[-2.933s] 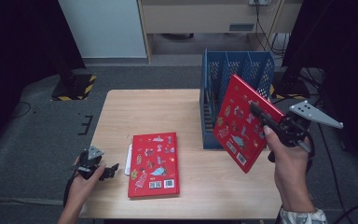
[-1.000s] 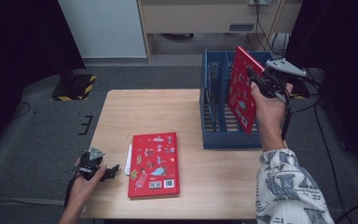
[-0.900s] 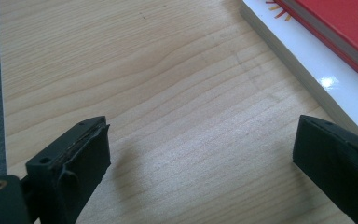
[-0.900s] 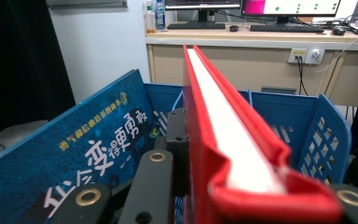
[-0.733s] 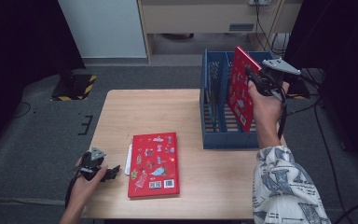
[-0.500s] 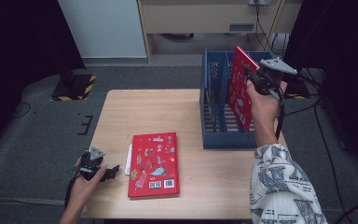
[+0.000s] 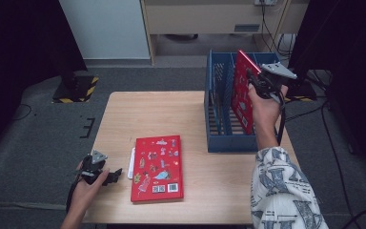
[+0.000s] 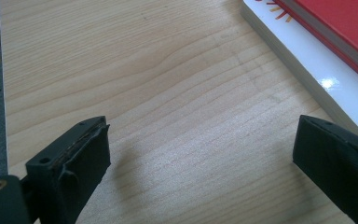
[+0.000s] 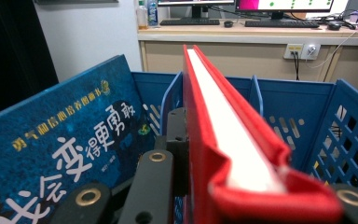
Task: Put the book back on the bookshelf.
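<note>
Wooden table, grey floor

The person's right arm, in a white sleeve with a grey pattern, reaches up from about five o'clock toward two o'clock, the forearm bare past the cuff. Its hand is wrapped around the black two-jaw right gripper with a grey three-cornered plate on top and a cable trailing down beside the wrist. The jaws are clamped together on what they carry, pointing toward eleven o'clock. The left forearm comes in at seven o'clock, held low. The left hand grips the black left gripper, which points toward three o'clock, lying level, jaws spread wide with nothing between them.
</note>
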Demonstrator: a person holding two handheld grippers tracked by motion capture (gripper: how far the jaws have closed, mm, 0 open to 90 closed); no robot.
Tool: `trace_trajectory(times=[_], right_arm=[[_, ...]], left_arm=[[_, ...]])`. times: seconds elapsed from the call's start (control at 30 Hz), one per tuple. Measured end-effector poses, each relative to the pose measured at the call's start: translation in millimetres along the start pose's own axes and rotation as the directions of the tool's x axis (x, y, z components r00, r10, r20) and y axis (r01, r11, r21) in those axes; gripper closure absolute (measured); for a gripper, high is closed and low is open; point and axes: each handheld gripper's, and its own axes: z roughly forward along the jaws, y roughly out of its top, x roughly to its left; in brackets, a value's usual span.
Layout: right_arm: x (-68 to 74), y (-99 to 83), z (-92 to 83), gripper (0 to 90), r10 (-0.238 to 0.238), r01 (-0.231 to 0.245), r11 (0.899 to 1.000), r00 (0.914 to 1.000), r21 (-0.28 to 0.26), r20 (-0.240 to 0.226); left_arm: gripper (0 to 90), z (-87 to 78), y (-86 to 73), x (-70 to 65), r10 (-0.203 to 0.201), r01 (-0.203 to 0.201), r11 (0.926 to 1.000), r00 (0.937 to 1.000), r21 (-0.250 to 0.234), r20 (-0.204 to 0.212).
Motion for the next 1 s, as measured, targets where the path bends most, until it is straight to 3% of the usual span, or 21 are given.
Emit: trace_trajectory(times=[0.63,1.0], right_arm=[[4.5,-36.8,41.9,79.7,0.01,-0.01,0.999,0.9998,0.031,0.019],[4.2,-49.2,48.6,79.7,0.021,-0.022,0.999,0.9991,0.028,0.038]], left_arm=[[2.8,2.8,-0.5,-0.9,0.005,-0.005,0.9999,1.0,0.009,0.006],[3.0,2.8,0.2,-1.3,0.005,-0.005,1.0,0.9999,0.004,0.009]])
